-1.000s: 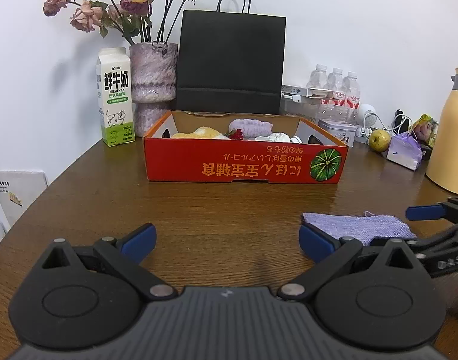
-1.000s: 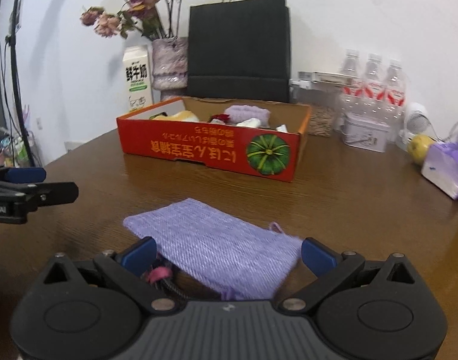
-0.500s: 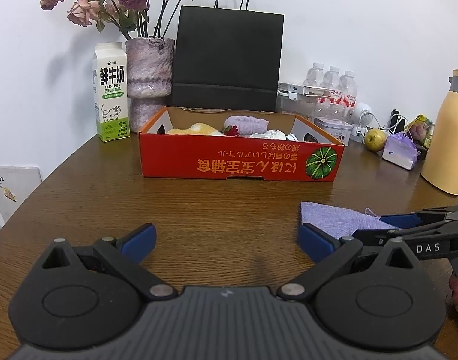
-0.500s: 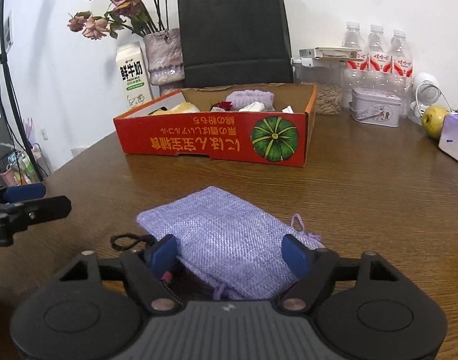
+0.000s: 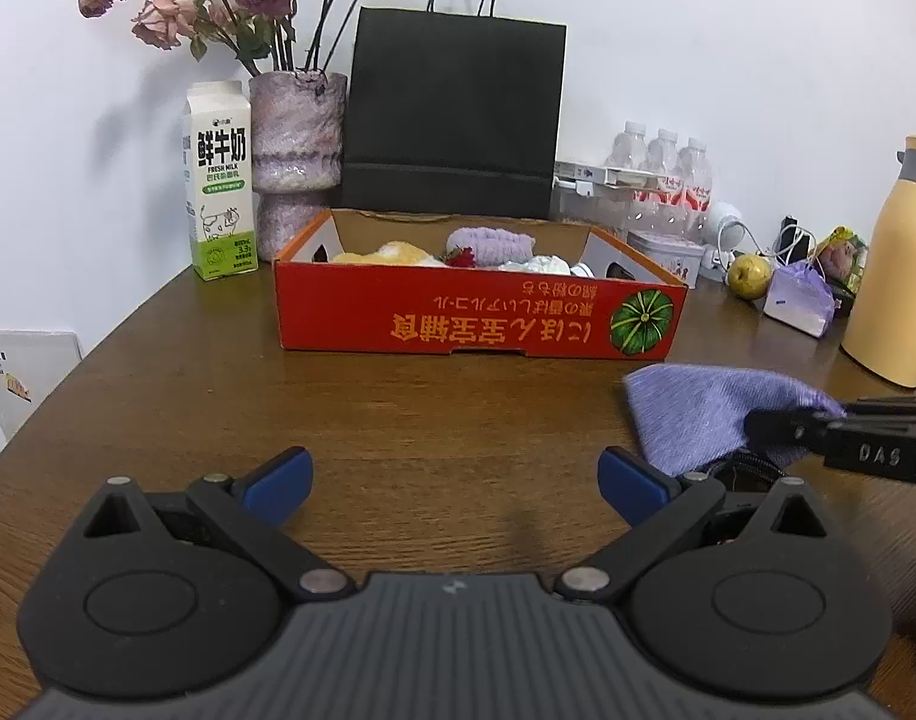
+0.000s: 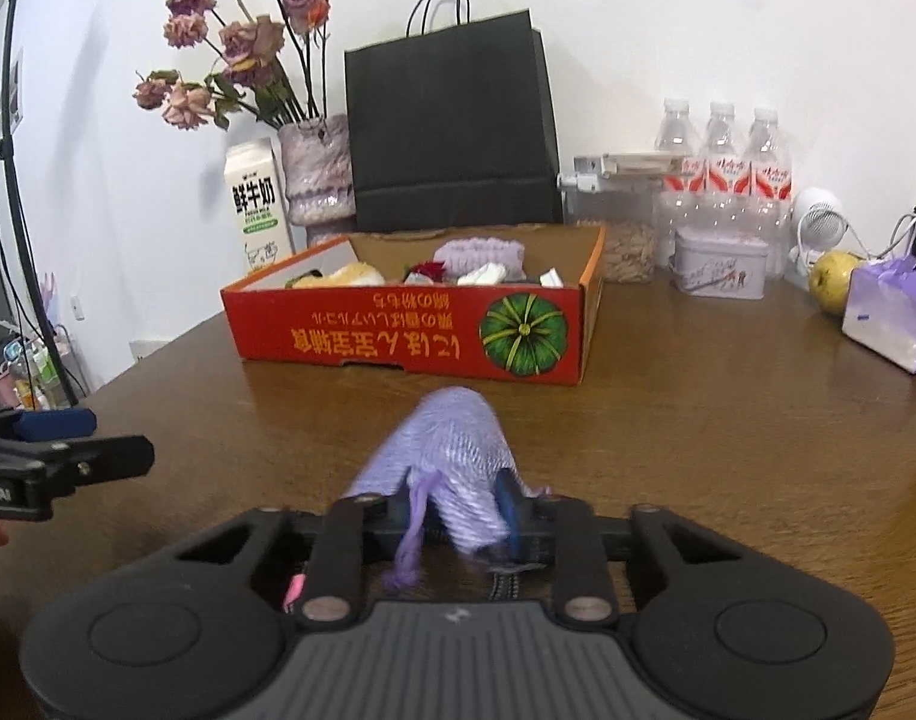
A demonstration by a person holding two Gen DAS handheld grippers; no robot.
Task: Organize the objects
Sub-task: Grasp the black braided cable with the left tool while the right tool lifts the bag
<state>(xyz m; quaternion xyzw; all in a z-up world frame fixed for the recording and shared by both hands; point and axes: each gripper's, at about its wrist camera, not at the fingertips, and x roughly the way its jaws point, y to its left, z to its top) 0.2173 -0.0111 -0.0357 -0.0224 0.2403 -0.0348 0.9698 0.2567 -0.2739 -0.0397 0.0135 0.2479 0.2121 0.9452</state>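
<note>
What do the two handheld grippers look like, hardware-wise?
Both match: the left gripper and right gripper have matte black bodies with a ribbed grey centre plate, two round black discs, silver pivot pins on black linkage arms, and blue pads on the fingers. White lettering "DAS" marks the right one's side. No cables or sleeves visible.

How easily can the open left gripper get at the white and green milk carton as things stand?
Probably yes. The left gripper is open and holds nothing, and bare wooden table lies between it and the white and green milk carton, which stands left of the red cardboard box.
</note>
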